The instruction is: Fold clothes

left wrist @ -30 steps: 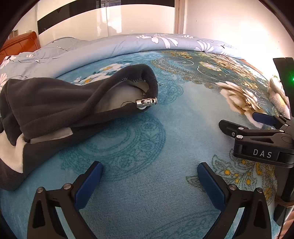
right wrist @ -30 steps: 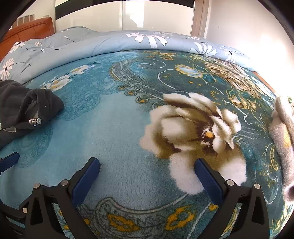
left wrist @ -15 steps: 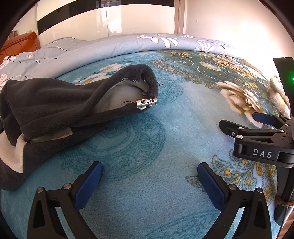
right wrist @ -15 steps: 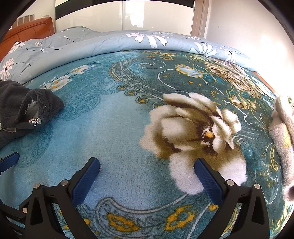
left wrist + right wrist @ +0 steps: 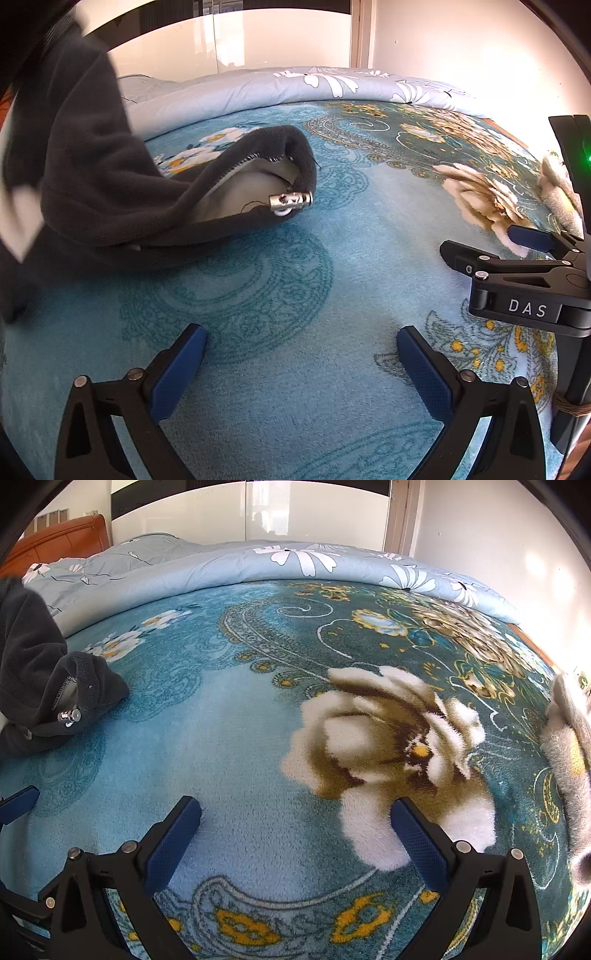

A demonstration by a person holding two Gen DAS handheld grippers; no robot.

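Fleece (image 5: 96, 177) on the bed (image 5: 332, 280), left of me, now rears up blurred at its far side, though neither gripper touches it. Left gripper (image 5: 301, 354) and right gripper (image 5: 295, 827) both hover wide open, empty. Folding hasn't begun.

Garment (image 5: 92, 192): dark charcoal fleece, pale grey lining showing inside an open edge, with white patches at its blurred left part. Lies bunched on the blue floral blanket (image 5: 295, 277) at nine to ten o'clock in both views, one portion raised. Metal cord stopper (image 5: 290, 201) rests at its front edge.
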